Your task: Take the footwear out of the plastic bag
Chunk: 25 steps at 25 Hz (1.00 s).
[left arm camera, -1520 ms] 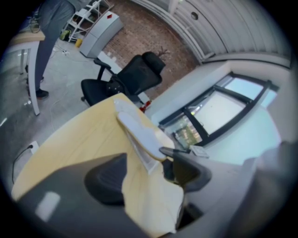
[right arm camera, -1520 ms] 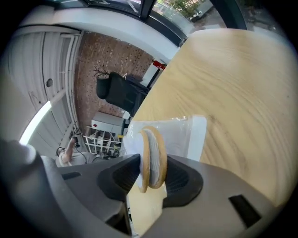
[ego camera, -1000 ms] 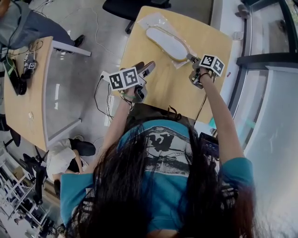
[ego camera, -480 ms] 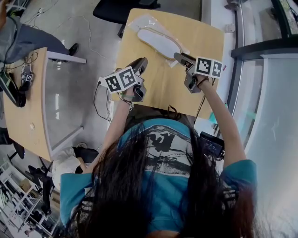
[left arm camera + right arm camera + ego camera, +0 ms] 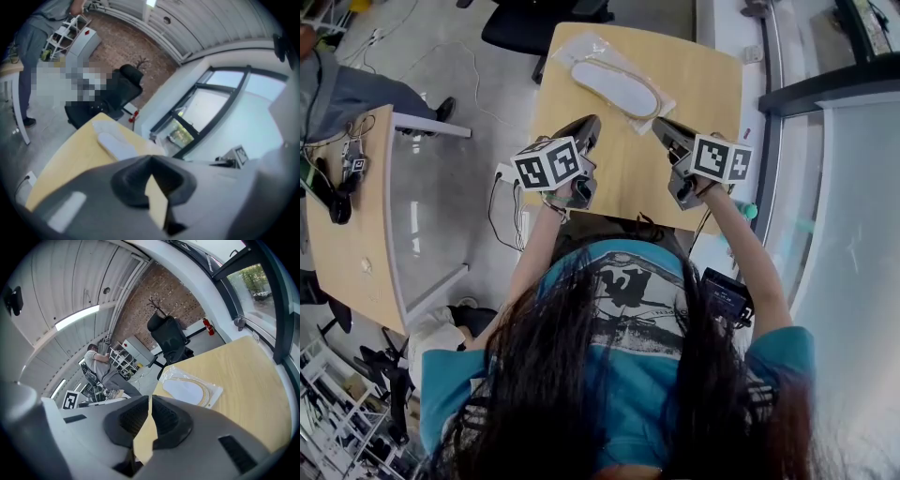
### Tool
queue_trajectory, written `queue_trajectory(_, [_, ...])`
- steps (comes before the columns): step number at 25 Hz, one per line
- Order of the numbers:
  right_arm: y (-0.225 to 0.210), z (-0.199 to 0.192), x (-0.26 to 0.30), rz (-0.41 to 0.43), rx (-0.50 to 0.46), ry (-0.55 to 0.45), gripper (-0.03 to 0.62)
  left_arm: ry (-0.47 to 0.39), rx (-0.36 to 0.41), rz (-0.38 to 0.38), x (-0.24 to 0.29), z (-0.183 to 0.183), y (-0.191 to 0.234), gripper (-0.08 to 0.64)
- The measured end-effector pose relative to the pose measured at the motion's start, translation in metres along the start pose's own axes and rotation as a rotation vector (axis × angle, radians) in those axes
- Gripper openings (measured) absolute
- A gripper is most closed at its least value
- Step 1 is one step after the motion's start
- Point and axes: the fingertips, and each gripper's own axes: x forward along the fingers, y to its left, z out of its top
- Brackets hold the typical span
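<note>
- At the far end of the wooden table [image 5: 703, 84]: white footwear [image 5: 614, 87], flat inside the clear plastic bag [image 5: 572, 47].
- Above the table's near half, well short of the bag: left gripper [image 5: 588, 123] and right gripper [image 5: 659, 126], side by side, tips toward it.
- Left jaws: just closed, pressed together, nothing between.
- Right jaws: just closing too, tips all but meeting, empty.
- Beyond the table: black office chair [image 5: 534, 23]; off to the left, a second desk [image 5: 347, 225].

A: Bench [image 5: 712, 89]?
B: Pale wood, smooth, matt.
A: Plastic bag [image 5: 581, 45]?
B: Clear, glossy, crinkly; slipper [image 5: 614, 87] inside white, matt, cloth-like.
A: Right tongs [image 5: 150, 398]?
B: Matt grey plastic, ribbed black pads [image 5: 169, 420]. Same plastic on left tongs [image 5: 151, 159].
</note>
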Motion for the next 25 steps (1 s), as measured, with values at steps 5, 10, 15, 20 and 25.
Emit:
queue_trajectory(5, [0.017, -0.013, -0.003, 0.007, 0.007, -0.003, 0.032, 0.04, 0.051, -0.03, -0.004, -0.011, -0.01, 0.003])
queue_trajectory(10, [0.023, -0.024, -0.005, -0.006, 0.02, -0.014, 0.032, 0.082, 0.088, -0.056, -0.006, -0.021, -0.017, 0.003])
queue_trajectory(15, [0.033, -0.035, -0.002, -0.02, 0.027, -0.028, 0.032, 0.114, 0.13, -0.078, -0.015, -0.028, -0.019, 0.003])
queue_trajectory(20, [0.041, -0.037, 0.006, -0.032, 0.046, -0.062, 0.032, 0.145, 0.181, -0.092, -0.021, -0.028, -0.014, 0.003])
queue_trajectory(25, [0.044, -0.045, 0.012, -0.047, 0.059, -0.084, 0.032, 0.178, 0.215, -0.106, -0.027, -0.038, -0.011, 0.003])
